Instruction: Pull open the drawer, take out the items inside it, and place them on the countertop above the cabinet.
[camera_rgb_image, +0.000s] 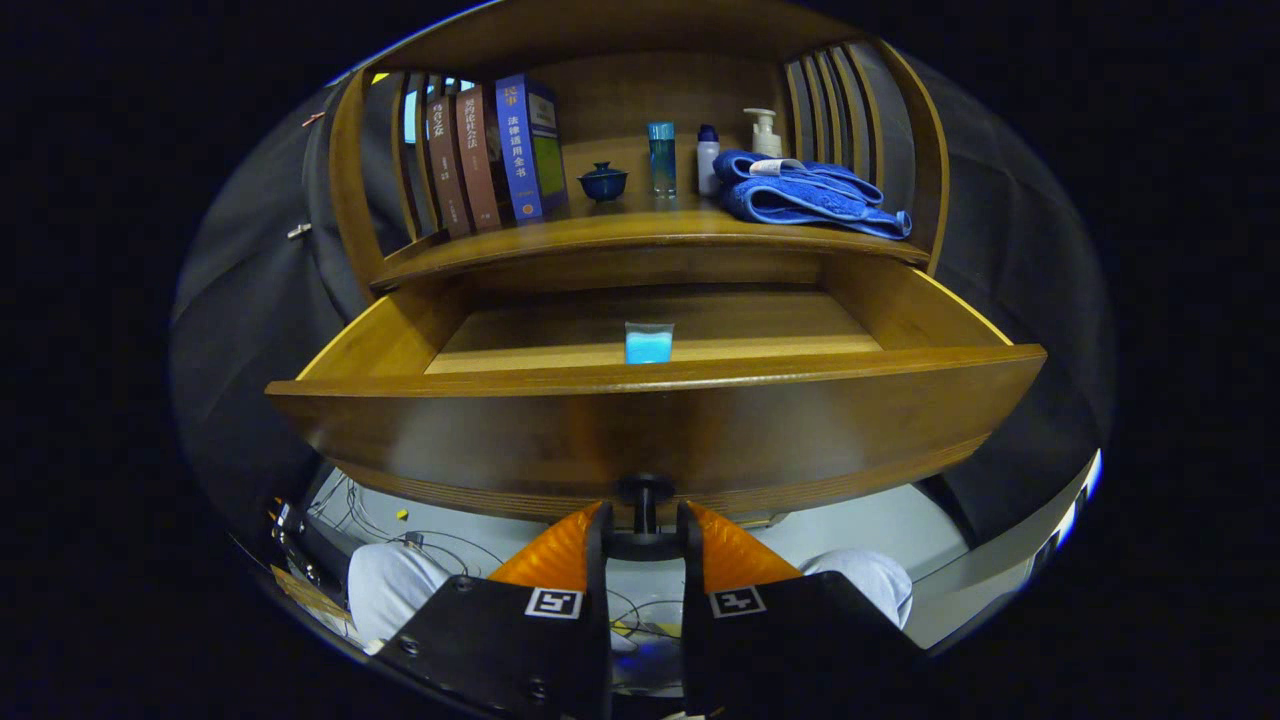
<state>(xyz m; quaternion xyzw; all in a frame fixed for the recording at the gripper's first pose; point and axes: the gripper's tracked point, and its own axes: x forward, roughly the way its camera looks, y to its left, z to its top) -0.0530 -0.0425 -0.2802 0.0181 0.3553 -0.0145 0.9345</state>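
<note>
The wooden drawer (660, 430) stands pulled out of the cabinet, its front panel just ahead of my fingers. My gripper (645, 522) is shut on the dark drawer knob (645, 490), which sits between the two fingertips under the panel's lower edge. Inside the drawer, near the front wall, stands a small clear cup with blue contents (649, 342). The rest of the drawer floor that shows is bare wood. Above the drawer lies the countertop (640, 230).
On the countertop stand several books (495, 155) at the left, a dark blue teacup (603, 182), a blue bottle (661, 158), a white bottle (707, 158), a pump bottle (765, 130) and a folded blue towel (810, 195). A person's knees (395, 585) and cables show below the drawer.
</note>
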